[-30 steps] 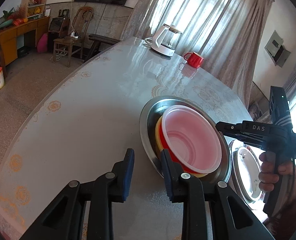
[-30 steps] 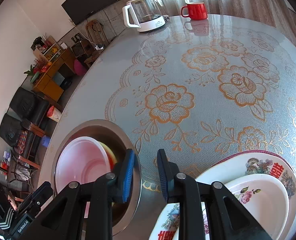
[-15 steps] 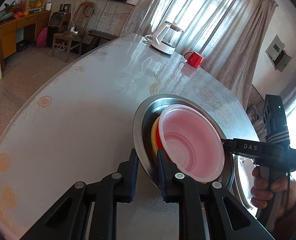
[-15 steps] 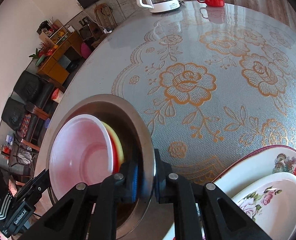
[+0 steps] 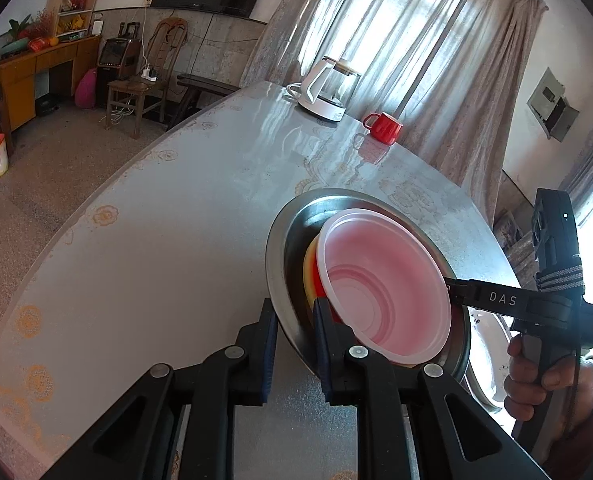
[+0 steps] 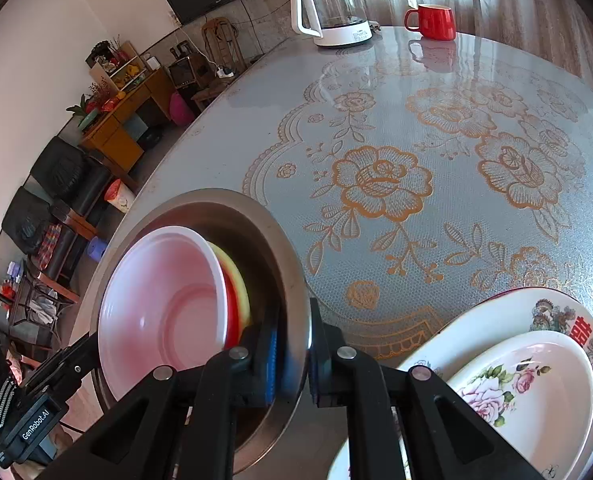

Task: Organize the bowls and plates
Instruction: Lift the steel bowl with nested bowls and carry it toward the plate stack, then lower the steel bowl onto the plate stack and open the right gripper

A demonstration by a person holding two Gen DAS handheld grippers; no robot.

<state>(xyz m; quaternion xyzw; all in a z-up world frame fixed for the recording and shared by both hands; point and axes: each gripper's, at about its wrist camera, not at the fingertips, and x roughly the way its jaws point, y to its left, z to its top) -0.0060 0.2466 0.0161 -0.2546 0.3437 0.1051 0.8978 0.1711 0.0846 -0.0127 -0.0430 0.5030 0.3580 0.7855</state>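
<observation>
A wide steel bowl (image 5: 284,240) holds a stack of a pink plastic bowl (image 5: 384,280), a red one and a yellow one. My left gripper (image 5: 294,330) is shut on the steel bowl's near rim. My right gripper (image 6: 292,350) is shut on the opposite rim (image 6: 292,248), and it shows at the right of the left wrist view (image 5: 452,292). The steel bowl is tilted and raised off the table. The pink bowl also shows in the right wrist view (image 6: 164,304).
Two floral white plates (image 6: 528,392) are stacked at the lower right on the round table (image 6: 416,128). A white kettle (image 6: 332,8) and a red mug (image 6: 432,22) stand at the far edge. Chairs and a cabinet stand beyond the table's left edge.
Both grippers closed from open onto opposite rims of the steel bowl. The bowl with its stack has risen and tilted off the table.
</observation>
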